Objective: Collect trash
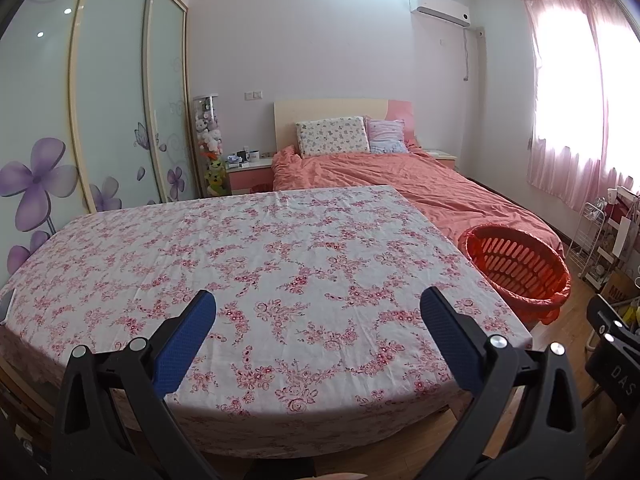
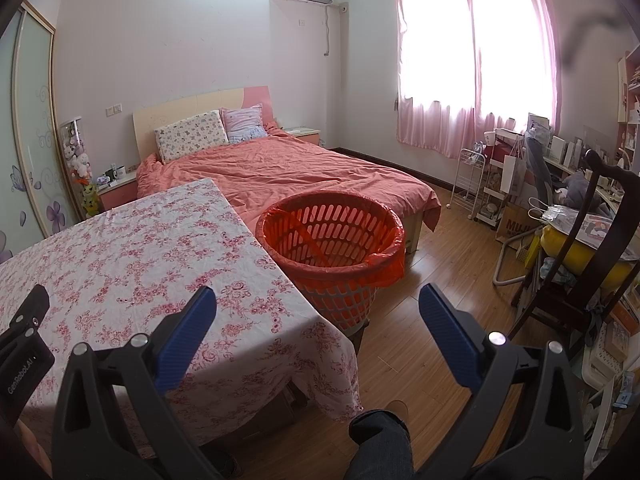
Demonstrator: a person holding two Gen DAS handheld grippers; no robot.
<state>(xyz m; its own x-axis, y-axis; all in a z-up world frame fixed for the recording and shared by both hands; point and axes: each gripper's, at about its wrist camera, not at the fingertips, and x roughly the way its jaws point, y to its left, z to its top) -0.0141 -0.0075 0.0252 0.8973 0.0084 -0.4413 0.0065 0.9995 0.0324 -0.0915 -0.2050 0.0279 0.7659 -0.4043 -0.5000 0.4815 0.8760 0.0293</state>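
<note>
left wrist view looks along the left gripper, whose two black arms with blue ribbed pads stand wide apart with nothing between them, over the near part of a table draped in a white cloth with pink flower print. no trash shows on the cloth in this view. a small dark object lies at the far left edge of the cloth, too cut off to identify. past the table's right edge stands a round orange-red slotted plastic basket lined with an orange-red bag, its rim near the table corner and just in front of the foot of a bed with a salmon-pink cover. two pillows, one with a small print and one pink-striped, lean against the pale wooden headboard. a sliding wardrobe with frosted glass doors and purple flower decals fills the left wall.

right wrist view shows the right gripper, its blue pads likewise spread wide and holding nothing, above the table's near right corner and the wooden plank floor. the basket sits just beside the table's right side, and its lined inside looks bare. part of the left gripper's black body shows at the left edge over the cloth. pink curtains cover the bright window, and a cluttered desk and a dark chair stand at the right.
</note>
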